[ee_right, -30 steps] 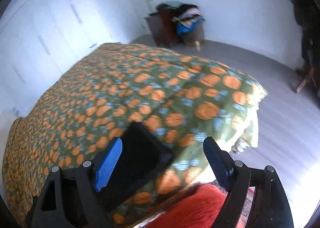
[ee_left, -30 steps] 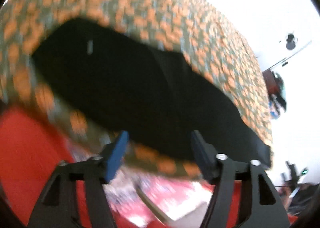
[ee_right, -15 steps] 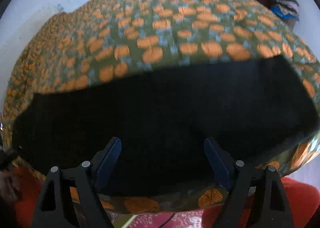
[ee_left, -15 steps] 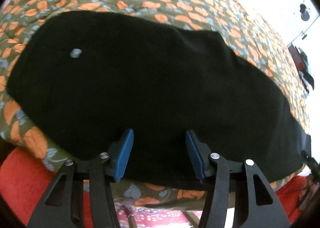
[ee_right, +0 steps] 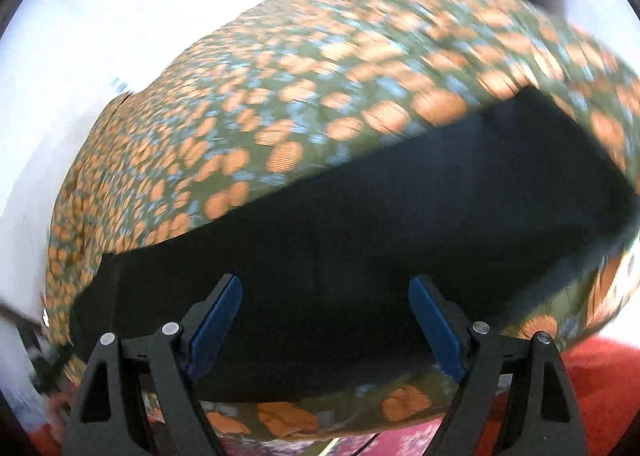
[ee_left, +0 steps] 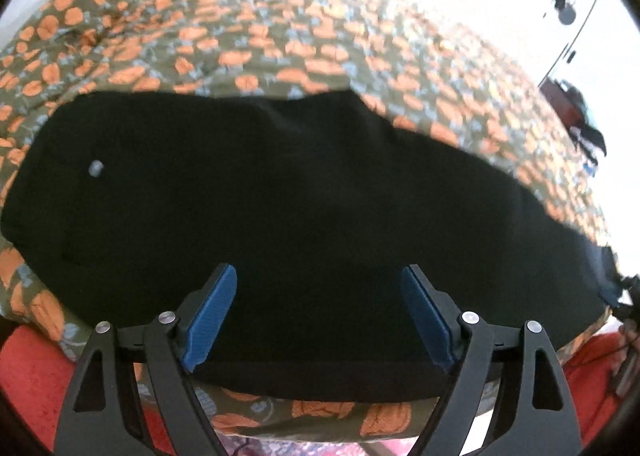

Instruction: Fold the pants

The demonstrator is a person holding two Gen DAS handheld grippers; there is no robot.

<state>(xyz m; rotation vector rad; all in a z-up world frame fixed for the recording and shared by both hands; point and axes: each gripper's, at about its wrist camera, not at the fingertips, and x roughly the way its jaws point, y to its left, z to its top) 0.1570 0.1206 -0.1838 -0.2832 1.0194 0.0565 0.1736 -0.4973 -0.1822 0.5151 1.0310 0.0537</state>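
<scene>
1. Bedroom setting: white walls ring a bed (ee_left: 280,31) covered in an orange-and-green flowered spread, with a red rug (ee_left: 36,372) on the floor at its near edge.
2. Nearest in the left wrist view, the left gripper (ee_left: 318,314) has its jaws opening, blue pads well apart, nothing pinched between them.
3. Nearest in the right wrist view, the right gripper (ee_right: 324,322) stands wide open and holds nothing.
4. Just past both sets of pads lie the black pants (ee_left: 280,195), spread long along the near edge of the bed, their near hem close to the drop-off.
5. A small pale spot (ee_left: 96,167) shows on the cloth toward its left end.
6. Risks, as I judge them:
   - Dark cloth hides its layers, so a pad could catch only 1 layer, or the spread underneath too.
   - Pulling toward the near edge could slide the pants off onto the rug.
   - Uneven grips by the 2 grippers would skew the fold.
7. Far back, a dark cabinet (ee_left: 568,111) piled with clothes stands by the wall.
</scene>
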